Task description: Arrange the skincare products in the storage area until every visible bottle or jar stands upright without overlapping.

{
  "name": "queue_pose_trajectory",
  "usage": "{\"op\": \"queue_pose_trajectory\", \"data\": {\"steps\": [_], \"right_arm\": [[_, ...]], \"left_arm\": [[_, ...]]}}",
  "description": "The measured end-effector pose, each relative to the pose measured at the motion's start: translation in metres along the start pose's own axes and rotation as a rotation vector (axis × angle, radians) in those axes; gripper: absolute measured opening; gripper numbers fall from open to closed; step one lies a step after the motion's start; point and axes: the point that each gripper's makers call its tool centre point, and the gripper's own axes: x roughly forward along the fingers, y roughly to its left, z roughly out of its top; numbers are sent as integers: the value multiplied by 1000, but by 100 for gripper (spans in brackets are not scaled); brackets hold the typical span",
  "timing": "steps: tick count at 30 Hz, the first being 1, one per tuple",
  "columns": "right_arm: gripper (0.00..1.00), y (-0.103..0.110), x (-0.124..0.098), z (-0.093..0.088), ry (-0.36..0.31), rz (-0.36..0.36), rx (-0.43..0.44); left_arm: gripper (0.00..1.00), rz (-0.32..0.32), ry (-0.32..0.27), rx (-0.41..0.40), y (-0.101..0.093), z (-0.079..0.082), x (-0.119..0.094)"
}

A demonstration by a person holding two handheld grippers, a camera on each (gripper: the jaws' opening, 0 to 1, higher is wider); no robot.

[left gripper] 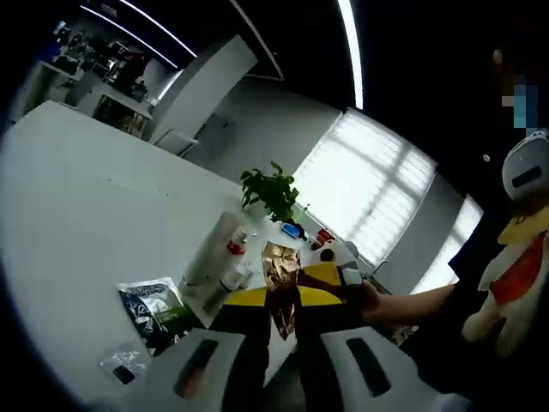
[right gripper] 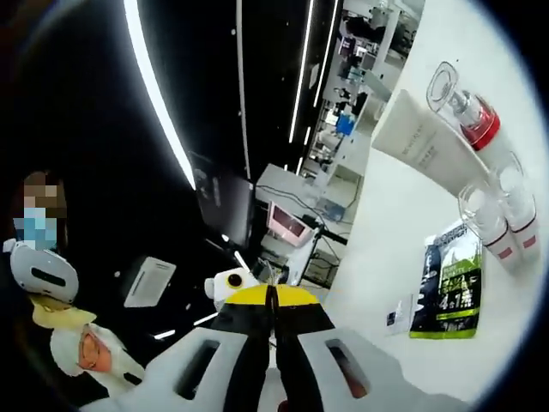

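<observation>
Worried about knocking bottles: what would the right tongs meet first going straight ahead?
Probably nothing close: the right tongs point past the table into open room; the red-collared bottle lies aside.

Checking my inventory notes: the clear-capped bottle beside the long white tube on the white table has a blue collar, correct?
Not quite. The collar is red, not blue. In the right gripper view, the clear-capped bottle beside the long white tube on the white table has a red band just under its cap.

tongs (left gripper: 283,319) clamping gold packet (left gripper: 279,268) | sachet (left gripper: 159,307) on table (left gripper: 77,223)
</observation>
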Motion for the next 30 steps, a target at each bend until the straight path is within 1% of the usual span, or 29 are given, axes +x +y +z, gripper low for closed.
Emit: {"op": "queue_pose_trajectory", "data": {"steps": [1,3,4,5,6,7,8,9,11,12,14,17,18,19,20,21,22,23,24,25,26,28,29,30], "right_arm": [[1,-3,1,2,-15,-29,-19],[2,-2,3,3,-29,-37,-44],[3,-5,4,6,-46,-64,-93],[4,-6,5,8,-62,-74,-129],[3,-8,4,12,-86,-102,-183],[4,-9,4,15,-111,-116,-215],[5,-7,4,18,-141,-121,-212],[7,-5,5,18,-161,-113,-190],[13,-3,6,18,-183,-109,-176],[15,-1,8,18,-196,-110,-170],[16,2,12,16,-212,-100,-145],[18,7,19,16,-247,-77,-105],[20,12,21,18,-273,-61,-92],[21,17,23,22,-314,-40,-73],[21,22,25,23,-332,-19,-58],[20,20,27,23,-336,-31,-42],[16,21,28,24,-347,-34,-53],[14,23,30,26,-358,-28,-56],[11,24,30,26,-359,-23,-49],[9,27,31,29,-375,-9,-35],[8,30,31,30,-387,1,-24],[7,31,31,34,-412,9,-1],[6,32,31,36,-427,18,2],[4,32,31,36,-428,16,4]], "left_arm": [[0,-2,-3,-2,-2,0,0],[0,19,-17,-20,-1,1,0],[0,20,-26,-31,-1,2,0],[0,26,-47,-49,0,4,0],[0,34,-70,-65,1,6,-1],[0,42,-103,-93,3,11,-2],[0,48,-119,-104,3,13,-3],[0,55,-140,-107,3,17,-4],[0,80,-204,-108,3,28,-8],[0,78,-248,-135,1,34,-10],[0,74,-298,-164,-2,42,-13],[0,79,-329,-173,-3,48,-15],[0,77,-341,-177,-4,50,-15],[0,71,-362,-179,-5,53,-15],[0,69,-376,-189,-5,55,-15],[0,69,-402,-200,-5,58,-15],[0,63,-417,-210,-6,60,-15],[0,58,-445,-232,-7,63,-16],[0,57,-455,-238,-7,64,-16],[0,49,-476,-256,-8,65,-16],[0,47,-488,-263,-8,66,-16],[0,38,-533,-317,-8,68,-15],[0,30,-554,-332,-8,69,-15],[0,36,-569,-335,-7,69,-15]]}}
